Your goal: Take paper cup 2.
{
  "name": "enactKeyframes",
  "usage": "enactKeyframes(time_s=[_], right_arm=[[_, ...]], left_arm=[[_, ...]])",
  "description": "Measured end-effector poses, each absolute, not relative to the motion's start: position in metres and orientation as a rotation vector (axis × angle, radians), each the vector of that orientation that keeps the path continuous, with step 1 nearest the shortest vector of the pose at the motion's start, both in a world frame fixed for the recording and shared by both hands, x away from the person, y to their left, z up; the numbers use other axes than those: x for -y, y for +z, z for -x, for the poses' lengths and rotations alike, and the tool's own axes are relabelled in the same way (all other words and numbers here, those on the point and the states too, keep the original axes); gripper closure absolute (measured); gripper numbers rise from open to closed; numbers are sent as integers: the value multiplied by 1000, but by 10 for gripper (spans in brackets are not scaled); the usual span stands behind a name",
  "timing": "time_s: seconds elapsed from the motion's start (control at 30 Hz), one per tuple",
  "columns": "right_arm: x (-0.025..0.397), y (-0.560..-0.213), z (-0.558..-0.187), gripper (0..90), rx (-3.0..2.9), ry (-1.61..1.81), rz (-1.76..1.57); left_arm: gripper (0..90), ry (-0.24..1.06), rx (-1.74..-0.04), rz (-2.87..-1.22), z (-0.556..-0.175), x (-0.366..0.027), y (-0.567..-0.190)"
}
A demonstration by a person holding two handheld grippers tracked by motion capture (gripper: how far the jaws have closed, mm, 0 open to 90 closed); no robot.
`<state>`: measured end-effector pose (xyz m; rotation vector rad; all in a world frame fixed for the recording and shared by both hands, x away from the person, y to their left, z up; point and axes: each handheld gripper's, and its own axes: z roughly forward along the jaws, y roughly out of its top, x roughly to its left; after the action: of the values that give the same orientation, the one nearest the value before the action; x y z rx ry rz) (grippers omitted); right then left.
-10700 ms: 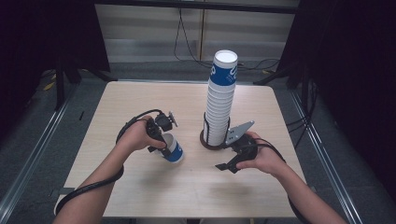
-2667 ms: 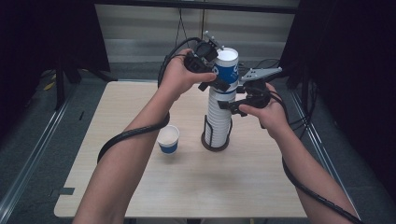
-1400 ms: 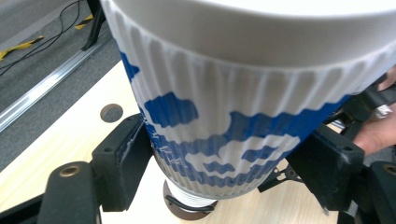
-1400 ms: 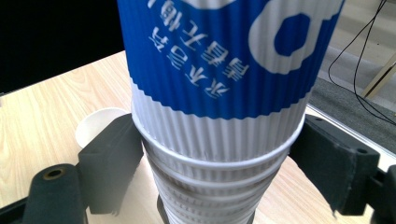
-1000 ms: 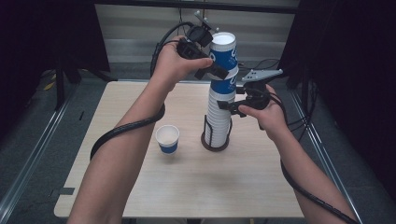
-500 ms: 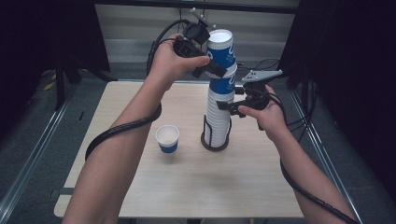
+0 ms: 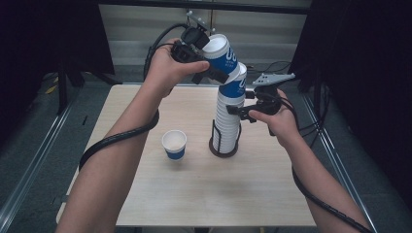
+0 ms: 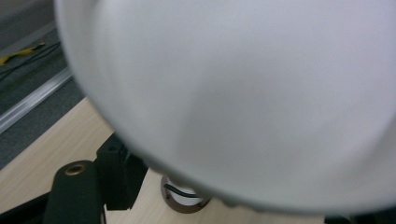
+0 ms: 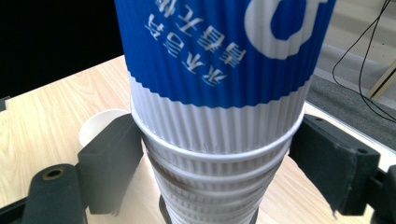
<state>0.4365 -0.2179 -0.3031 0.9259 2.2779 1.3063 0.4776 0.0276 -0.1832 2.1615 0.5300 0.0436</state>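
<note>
- L tongs (image 7: 210, 73) gripping the top cup (image 7: 219, 54), jaws clamped on its wall; cup is tilting off-axis, high above the stack (image 7: 229, 114), prob. to break the nesting fit and peel it free w/o dragging the next one along.
- L gripper view: white blur of the cup (image 8: 233, 93) right at the lens, so the jaw grip itself can't be read there; judging the clamp from the high view.
- R tongs (image 7: 245, 109) sitting astride the stack near its upper part; in the R gripper view the jaws are standing either side of the ribbed cups (image 9: 219, 140), close to the rims, touching or nearly so. Can't tell if they're truly pinching. Likely bracing the stack so it isn't lifting or tipping while the top cup is coming off.
- Stack is standing in a dark wire holder (image 7: 222, 143) on the bench (image 7: 145, 194), roughly mid-bench; holder is keeping the base in place.
- One single cup (image 7: 174, 144) is sitting upright, mouth up, on the bench just L of the holder, apart from it. Judgement: cups are being dealt out one by one; the tilted one prob. goes down beside it next.
</note>
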Motion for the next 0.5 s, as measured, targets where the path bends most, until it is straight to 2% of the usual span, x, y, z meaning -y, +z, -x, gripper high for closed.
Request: enactKeyframes(time_s=[0.5], right_arm=[[221, -308, -432, 168, -2272, 1303, -919]], left_arm=[[268, 58, -546, -2164, -464, -52, -188]])
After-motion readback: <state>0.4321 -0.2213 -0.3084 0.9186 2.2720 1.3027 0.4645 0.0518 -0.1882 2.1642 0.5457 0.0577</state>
